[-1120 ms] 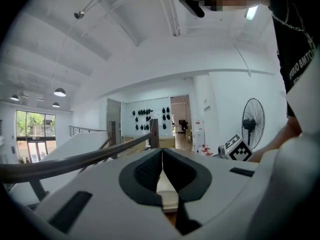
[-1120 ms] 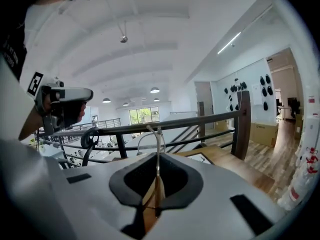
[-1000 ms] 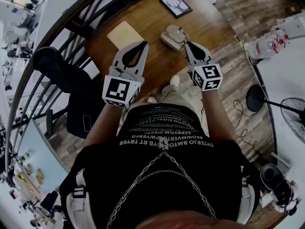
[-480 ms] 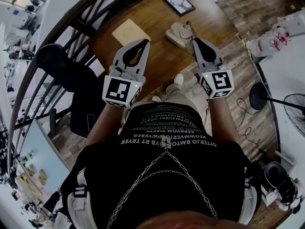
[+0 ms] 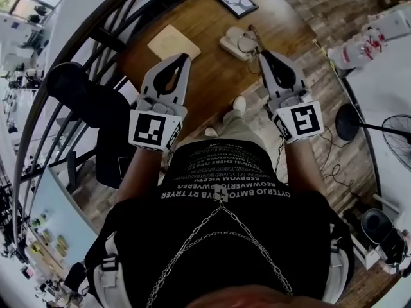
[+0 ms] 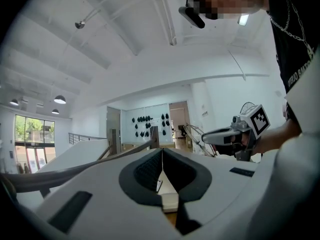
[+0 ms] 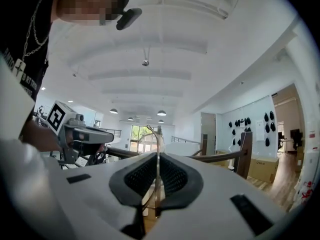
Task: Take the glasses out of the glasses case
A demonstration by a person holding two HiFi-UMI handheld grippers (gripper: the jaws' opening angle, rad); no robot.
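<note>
Glasses (image 7: 157, 140): thin wire frame, pinched tight in right gripper (image 5: 263, 55)
Left gripper (image 6: 162, 151): jaws squeezed together, nothing in 'em

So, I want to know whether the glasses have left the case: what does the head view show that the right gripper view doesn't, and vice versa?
Head view only: the open glasses case lying on the wooden table, near a pale board and a framed picture. Right gripper view only: the glasses, their thin frame pinched between the shut jaws. Both: the right gripper and the left gripper, held side by side.
</note>
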